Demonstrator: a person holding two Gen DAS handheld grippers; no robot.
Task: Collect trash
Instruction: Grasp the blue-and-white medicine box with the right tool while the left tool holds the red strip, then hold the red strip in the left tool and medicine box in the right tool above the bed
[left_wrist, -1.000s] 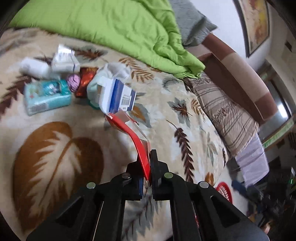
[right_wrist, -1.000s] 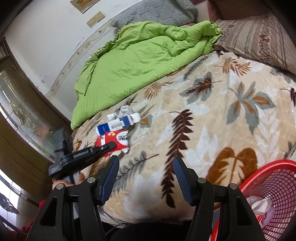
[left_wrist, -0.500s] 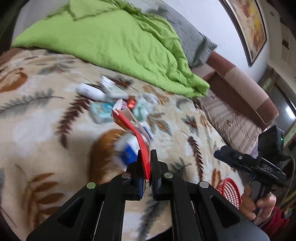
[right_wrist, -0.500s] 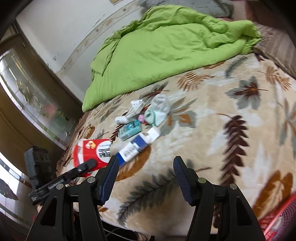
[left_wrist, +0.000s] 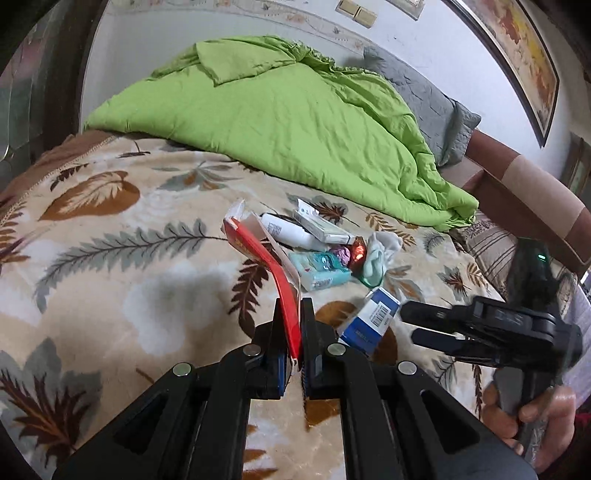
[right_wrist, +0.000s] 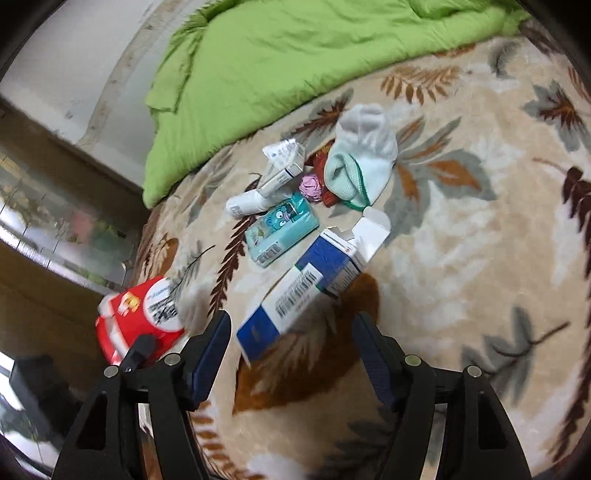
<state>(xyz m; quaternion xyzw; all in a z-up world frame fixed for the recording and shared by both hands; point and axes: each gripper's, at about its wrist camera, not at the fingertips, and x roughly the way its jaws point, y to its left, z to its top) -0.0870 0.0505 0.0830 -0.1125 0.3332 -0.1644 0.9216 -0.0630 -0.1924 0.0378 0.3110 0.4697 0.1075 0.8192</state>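
Observation:
My left gripper (left_wrist: 293, 325) is shut on a flattened red and white carton (left_wrist: 271, 269), held up above the leaf-patterned blanket (left_wrist: 122, 266); the same carton (right_wrist: 142, 317) shows at lower left in the right wrist view. My right gripper (right_wrist: 291, 328) hangs just over a blue and white box (right_wrist: 299, 291) lying on the blanket, its jaws opening and nothing pressed between them. From the left wrist view the right gripper (left_wrist: 408, 326) points at that box (left_wrist: 371, 321). Beyond lie a teal tissue pack (right_wrist: 282, 229), a white tube (right_wrist: 247, 203), a small white box (right_wrist: 284, 170), a pink wad (right_wrist: 311, 186) and a white sock (right_wrist: 364, 155).
A green quilt (left_wrist: 288, 122) is heaped at the far side of the bed, with a grey pillow (left_wrist: 432, 107) behind it. A brown headboard (left_wrist: 524, 192) and striped pillow (left_wrist: 491, 243) stand at the right. A person's hand (left_wrist: 532, 417) grips the right tool.
Both grippers swung toward the pile of litter. The right gripper came down close over the blue and white box with wider jaws. The left still holds the red carton, now lifted.

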